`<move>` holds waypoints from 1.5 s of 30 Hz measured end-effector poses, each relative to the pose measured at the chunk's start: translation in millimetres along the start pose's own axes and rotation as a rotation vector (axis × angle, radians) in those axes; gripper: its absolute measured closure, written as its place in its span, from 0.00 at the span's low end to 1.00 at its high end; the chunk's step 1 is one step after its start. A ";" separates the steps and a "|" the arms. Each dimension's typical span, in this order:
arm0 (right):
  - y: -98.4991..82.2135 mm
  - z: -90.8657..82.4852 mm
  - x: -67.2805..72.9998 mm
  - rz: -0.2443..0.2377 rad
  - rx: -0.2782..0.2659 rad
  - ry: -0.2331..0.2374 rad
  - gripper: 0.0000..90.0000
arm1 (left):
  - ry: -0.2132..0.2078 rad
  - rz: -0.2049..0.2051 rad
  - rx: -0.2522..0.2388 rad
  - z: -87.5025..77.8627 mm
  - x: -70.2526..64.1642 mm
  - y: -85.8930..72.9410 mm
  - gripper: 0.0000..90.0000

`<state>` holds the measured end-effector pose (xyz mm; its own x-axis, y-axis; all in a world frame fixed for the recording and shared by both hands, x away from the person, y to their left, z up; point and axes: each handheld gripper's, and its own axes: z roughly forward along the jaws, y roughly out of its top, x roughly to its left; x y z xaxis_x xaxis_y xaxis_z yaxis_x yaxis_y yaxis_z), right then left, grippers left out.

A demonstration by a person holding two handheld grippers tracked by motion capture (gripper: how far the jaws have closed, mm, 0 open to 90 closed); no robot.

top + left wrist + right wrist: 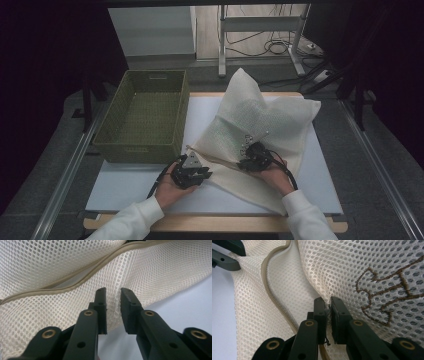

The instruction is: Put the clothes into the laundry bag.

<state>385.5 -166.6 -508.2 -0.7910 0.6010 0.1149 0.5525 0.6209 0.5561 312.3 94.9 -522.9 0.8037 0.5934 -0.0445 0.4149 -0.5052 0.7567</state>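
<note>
A cream mesh laundry bag [260,125] lies at centre right on a white table [125,185]. The left gripper [192,167] pinches its lower-left mesh edge; the right gripper [252,157] is clamped on mesh beside the zipper [265,277]. A green woven basket [145,115] stands upper left, just beside the bag.

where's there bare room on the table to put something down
Free: the white table strip in front of the green basket, left of the left gripper; a narrow strip right of the mesh bag. Crowded: the middle, under the bag and the right gripper.
</note>
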 end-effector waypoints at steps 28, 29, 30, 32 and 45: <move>-7.8 -49.8 -8.7 0.101 -0.345 -0.015 0.40 | 0.027 -0.082 -0.047 -19.2 13.2 -3.4 0.37; -7.9 -49.0 -9.0 0.100 -0.347 -0.011 0.39 | 0.025 -0.087 -0.048 -19.5 14.2 -3.7 0.37; -7.7 -48.3 -9.3 0.099 -0.350 -0.007 0.39 | 0.025 -0.088 -0.048 -19.6 14.8 -3.9 0.37; -7.3 -47.6 -9.1 0.098 -0.353 -0.003 0.39 | 0.023 -0.094 -0.047 -19.3 15.8 -4.3 0.37; -19.7 -56.6 -3.3 0.059 -0.387 -0.043 0.38 | 0.046 -0.082 -0.033 -25.6 12.6 -8.4 0.37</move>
<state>362.4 -209.2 -472.9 -0.7445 0.6557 0.1254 0.4497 0.3538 0.8201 308.0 122.6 -513.1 0.7470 0.6602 -0.0781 0.4637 -0.4332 0.7729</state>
